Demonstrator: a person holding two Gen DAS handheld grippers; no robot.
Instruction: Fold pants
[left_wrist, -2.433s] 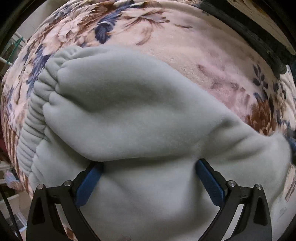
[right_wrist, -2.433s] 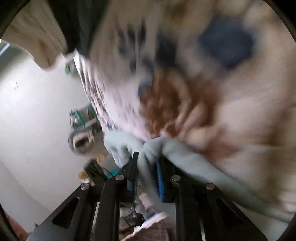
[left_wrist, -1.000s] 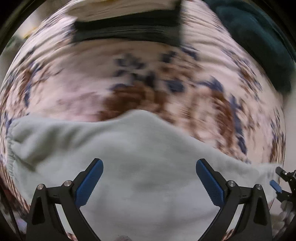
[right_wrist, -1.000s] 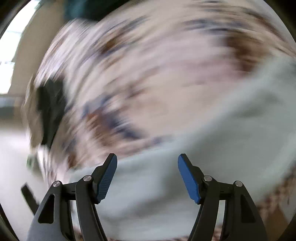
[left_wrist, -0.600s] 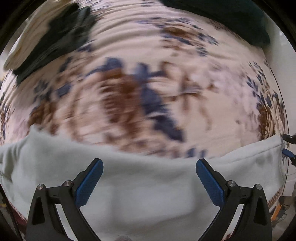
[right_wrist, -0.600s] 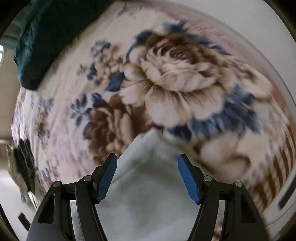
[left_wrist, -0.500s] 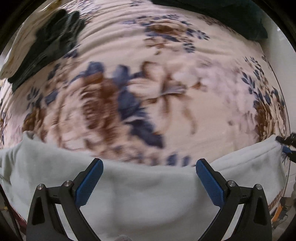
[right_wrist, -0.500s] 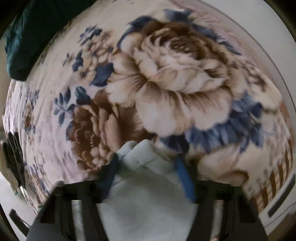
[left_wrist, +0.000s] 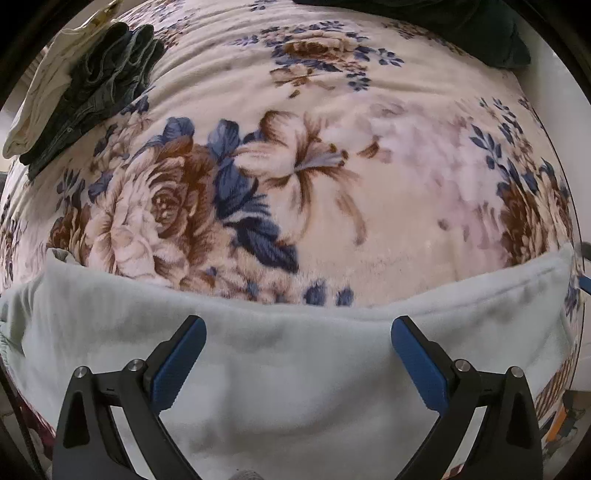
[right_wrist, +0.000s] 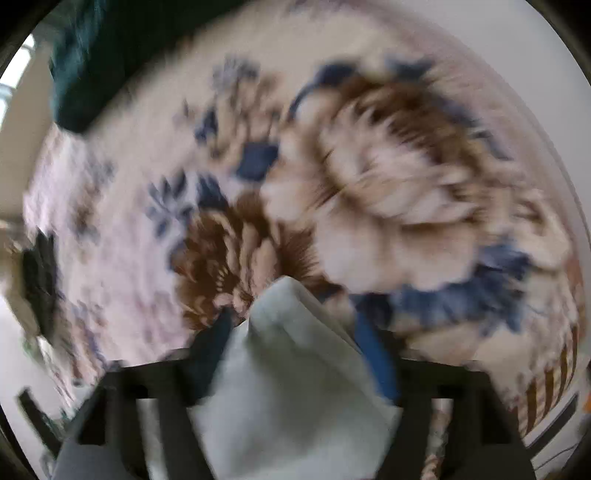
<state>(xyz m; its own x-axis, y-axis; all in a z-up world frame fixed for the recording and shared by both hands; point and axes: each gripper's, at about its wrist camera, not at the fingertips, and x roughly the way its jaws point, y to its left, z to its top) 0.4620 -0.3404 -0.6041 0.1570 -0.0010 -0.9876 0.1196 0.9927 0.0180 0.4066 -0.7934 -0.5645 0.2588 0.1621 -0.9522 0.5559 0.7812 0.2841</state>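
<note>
Pale grey-green fleece pants (left_wrist: 295, 354) lie in a long band across the near part of a floral blanket (left_wrist: 314, 166). My left gripper (left_wrist: 297, 332) hangs open over the middle of the band, its blue pads apart and holding nothing. In the blurred right wrist view, one end of the pants (right_wrist: 295, 350) pokes up between the blue pads of my right gripper (right_wrist: 295, 332). Those jaws have narrowed around the cloth; the blur hides whether they grip it.
A dark green folded garment (left_wrist: 96, 81) on a cream one (left_wrist: 40, 96) lies at the blanket's far left. A dark teal cushion or cloth (left_wrist: 443, 29) lies at the far right, also in the right wrist view (right_wrist: 110, 55). The bed's near edge runs under both grippers.
My right gripper let go of the pants, swung round to their end and is closing on it. My left gripper drew back, open, so the pants now lie as a flat band.
</note>
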